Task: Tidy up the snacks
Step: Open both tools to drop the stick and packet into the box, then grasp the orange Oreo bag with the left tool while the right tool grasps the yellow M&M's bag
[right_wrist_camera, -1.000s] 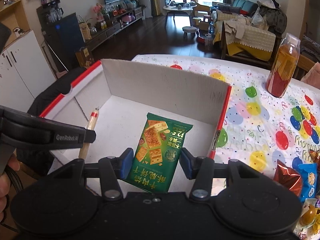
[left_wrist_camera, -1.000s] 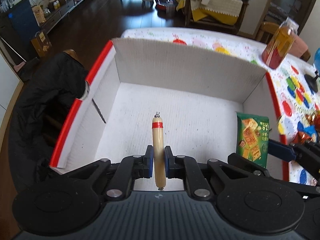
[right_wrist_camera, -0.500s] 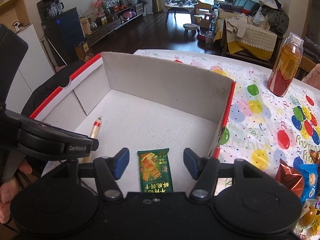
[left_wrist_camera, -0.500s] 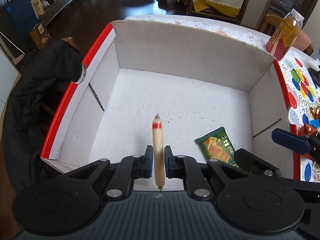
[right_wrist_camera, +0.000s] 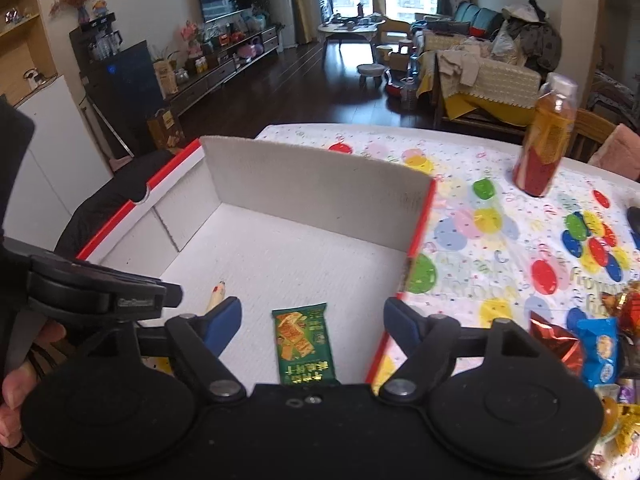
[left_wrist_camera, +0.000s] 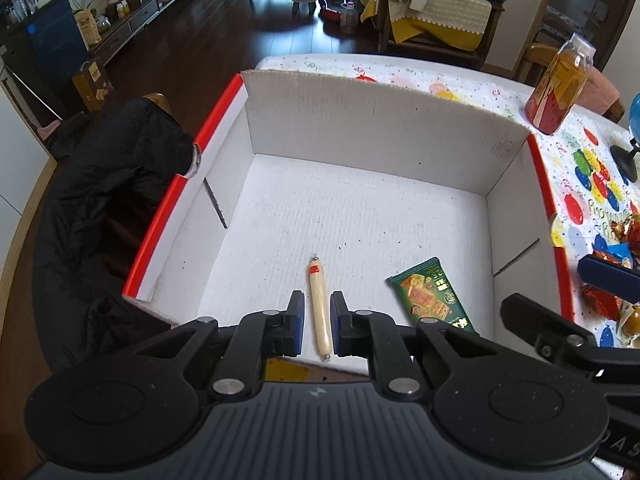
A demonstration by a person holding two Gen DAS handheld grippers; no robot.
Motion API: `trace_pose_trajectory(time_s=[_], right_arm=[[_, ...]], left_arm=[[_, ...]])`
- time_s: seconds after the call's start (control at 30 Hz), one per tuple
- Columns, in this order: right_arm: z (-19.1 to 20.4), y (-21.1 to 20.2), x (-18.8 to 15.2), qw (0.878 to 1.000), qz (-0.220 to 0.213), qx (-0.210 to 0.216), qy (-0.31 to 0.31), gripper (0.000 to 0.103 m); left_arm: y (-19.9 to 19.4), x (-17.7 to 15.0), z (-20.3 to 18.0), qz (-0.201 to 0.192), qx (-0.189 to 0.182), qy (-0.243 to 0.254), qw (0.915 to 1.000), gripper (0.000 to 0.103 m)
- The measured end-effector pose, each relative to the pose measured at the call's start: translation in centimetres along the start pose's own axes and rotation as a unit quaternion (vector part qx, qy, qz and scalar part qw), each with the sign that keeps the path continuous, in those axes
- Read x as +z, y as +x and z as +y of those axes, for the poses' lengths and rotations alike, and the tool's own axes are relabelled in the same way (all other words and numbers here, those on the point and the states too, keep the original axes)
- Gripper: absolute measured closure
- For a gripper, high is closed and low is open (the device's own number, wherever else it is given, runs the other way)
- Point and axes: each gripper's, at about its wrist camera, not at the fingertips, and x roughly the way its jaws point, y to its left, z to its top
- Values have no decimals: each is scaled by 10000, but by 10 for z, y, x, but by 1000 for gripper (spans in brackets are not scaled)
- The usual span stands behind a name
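A white cardboard box with red edges point(left_wrist_camera: 400, 132) point(right_wrist_camera: 320, 176) stands open on the table. A beige sausage stick with a red band point(left_wrist_camera: 319, 308) point(right_wrist_camera: 215, 298) lies on its floor near the front. A green cracker packet point(left_wrist_camera: 430, 300) point(right_wrist_camera: 303, 344) lies to its right. My left gripper point(left_wrist_camera: 315, 322) is above the sausage with its jaws slightly apart and not touching it. My right gripper point(right_wrist_camera: 312, 320) is wide open and empty above the cracker packet. Loose snack packets point(right_wrist_camera: 596, 344) point(left_wrist_camera: 616, 276) lie on the table right of the box.
A bottle of orange drink point(right_wrist_camera: 546, 148) point(left_wrist_camera: 558, 84) stands on the balloon-print tablecloth point(right_wrist_camera: 500, 240) beyond the box. A black jacket on a chair point(left_wrist_camera: 100, 200) is left of the box. A dark stand base point(left_wrist_camera: 624, 160) sits at the far right.
My left gripper has opened and let the sausage go onto the box floor. My right gripper dropped the cracker packet into the box earlier and has pulled back, wide open.
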Motion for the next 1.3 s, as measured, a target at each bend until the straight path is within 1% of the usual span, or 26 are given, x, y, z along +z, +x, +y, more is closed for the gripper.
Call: trace_pose_trajectory(time_s=[0.2,0.33,0.43,0.47,0.5,0.53,0.6,0.63,0.67,0.77,0.9,0.93,1.0,1.1,1.23,1.27,1.3], right_arm=[[-12,-23,-3,9997,-166,12,206,18],[-21,-43,-8,9991,-295,72,292,12],[-30,-58,-11,9983,-412,112,401,12],[-33,-63,-13,9979,-448,123,447,11],[-36,-69,-14,9975,-489,143,485,9],[-39,-74,-15,9971,-548,153,510,4],[-44,-85,-19,9962,-655,162,549,4],[-46,-91,-20,9958,-702,182,559,4],[-49,-96,-22,9954,-743,186,571,4],[-61,-111,-30,9940,-850,192,661,3],[-85,-130,-46,9912,-969,148,887,1],[-91,-134,-50,9906,-982,130,941,1],[-105,-141,-58,9896,-990,68,1039,1],[-125,-150,-71,9882,-1024,-69,1138,0],[-149,-163,-86,9858,-1067,-238,1275,0],[-155,-165,-90,9851,-1070,-282,1316,0],[-161,-167,-94,9846,-1066,-328,1343,0]], left_arm=[[-20,-5,-2,-166,-90,-61,9998,90],[-37,-9,-8,-332,-186,-62,9993,90],[-49,-13,-14,-445,-286,-65,9986,89],[-53,-15,-17,-479,-341,-63,9982,86],[-57,-16,-19,-508,-380,-62,9980,77],[-61,-18,-21,-548,-428,-71,9976,69],[-69,-22,-24,-665,-569,-102,9961,24],[-74,-24,-27,-757,-602,-120,9952,20],[-79,-25,-30,-828,-637,-101,9945,19],[-89,-28,-41,-863,-804,-62,9930,19],[-100,-34,-60,-964,-1018,75,9901,19],[-102,-35,-65,-980,-1058,90,9895,17],[-105,-38,-77,-1006,-1183,131,9878,10],[-107,-42,-96,-999,-1408,178,9848,10],[-107,-47,-122,-1067,-1613,246,9808,9],[-106,-47,-128,-1064,-1659,251,9801,1],[-105,-47,-134,-1083,-1682,228,9795,0]])
